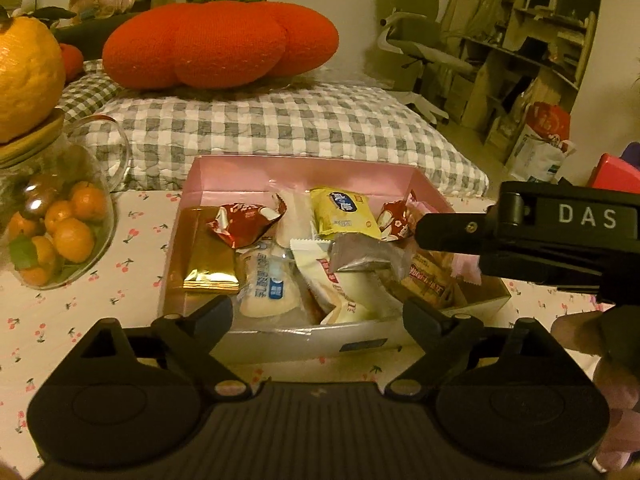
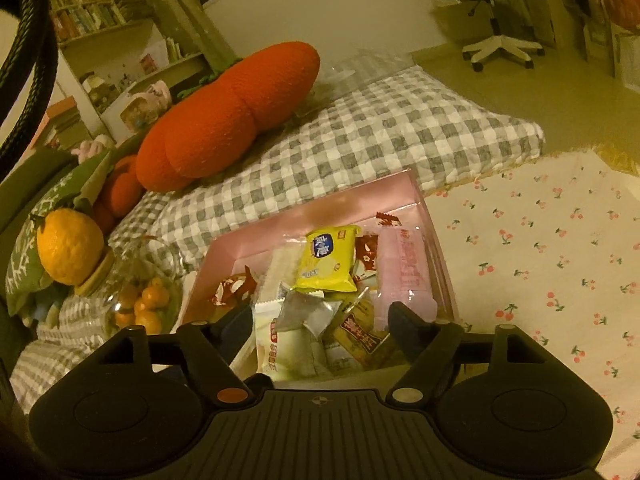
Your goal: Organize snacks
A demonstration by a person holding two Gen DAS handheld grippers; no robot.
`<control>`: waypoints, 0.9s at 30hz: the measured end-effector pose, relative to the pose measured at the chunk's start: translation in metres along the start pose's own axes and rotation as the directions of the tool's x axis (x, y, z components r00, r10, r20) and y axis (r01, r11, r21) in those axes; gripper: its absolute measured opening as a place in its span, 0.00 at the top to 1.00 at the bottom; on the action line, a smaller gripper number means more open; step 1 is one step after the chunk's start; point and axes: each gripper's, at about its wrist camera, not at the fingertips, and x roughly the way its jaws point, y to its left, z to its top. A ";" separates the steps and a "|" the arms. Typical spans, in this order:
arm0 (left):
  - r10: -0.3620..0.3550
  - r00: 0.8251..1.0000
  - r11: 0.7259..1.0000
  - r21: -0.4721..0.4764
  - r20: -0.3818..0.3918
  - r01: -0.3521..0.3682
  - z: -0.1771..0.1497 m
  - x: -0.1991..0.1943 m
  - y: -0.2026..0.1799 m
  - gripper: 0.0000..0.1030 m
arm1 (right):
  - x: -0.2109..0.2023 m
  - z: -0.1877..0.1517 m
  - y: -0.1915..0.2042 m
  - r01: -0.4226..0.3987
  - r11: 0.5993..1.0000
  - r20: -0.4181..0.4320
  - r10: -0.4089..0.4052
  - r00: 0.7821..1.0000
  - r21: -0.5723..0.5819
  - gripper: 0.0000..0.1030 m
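Observation:
A pink box (image 1: 304, 166) sits on the cherry-print cloth and holds several wrapped snacks. Among them are a yellow packet (image 1: 344, 214), a gold packet (image 1: 208, 256), a red candy (image 1: 240, 224), a silver packet (image 1: 364, 256) and a white packet with a blue label (image 1: 268, 280). My left gripper (image 1: 318, 314) hangs open over the box's near edge, its pads touching nothing. In the right wrist view my right gripper (image 2: 320, 320) is open above the silver packet (image 2: 304, 312) and a brown packet (image 2: 360, 336), gripping neither. The yellow packet (image 2: 330, 264) and a pink packet (image 2: 412, 272) lie beyond it.
A glass jar of small oranges (image 1: 60, 232) stands left of the box, with a large orange (image 1: 24, 80) on its wooden lid. Behind the box lie a grey checked cushion (image 1: 280, 128) and a red pumpkin pillow (image 1: 220, 44). Cherry-print cloth (image 2: 540, 260) spreads to the right.

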 end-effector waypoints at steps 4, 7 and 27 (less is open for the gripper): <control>0.007 1.000 1.000 -0.012 -0.019 -0.007 -0.002 -0.007 0.004 0.07 | -0.009 -0.002 0.002 0.011 0.999 -0.005 -0.011 1.000 -0.031 0.24; 0.013 0.999 1.000 -0.026 -0.029 -0.014 -0.004 -0.013 0.007 0.05 | -0.017 -0.003 0.000 0.026 0.999 -0.004 -0.026 1.000 -0.047 0.21; 0.159 0.982 0.980 -0.100 -0.105 -0.170 -0.013 -0.086 0.019 0.00 | -0.100 -0.029 0.027 0.150 0.966 -0.015 -0.157 0.987 -0.211 0.09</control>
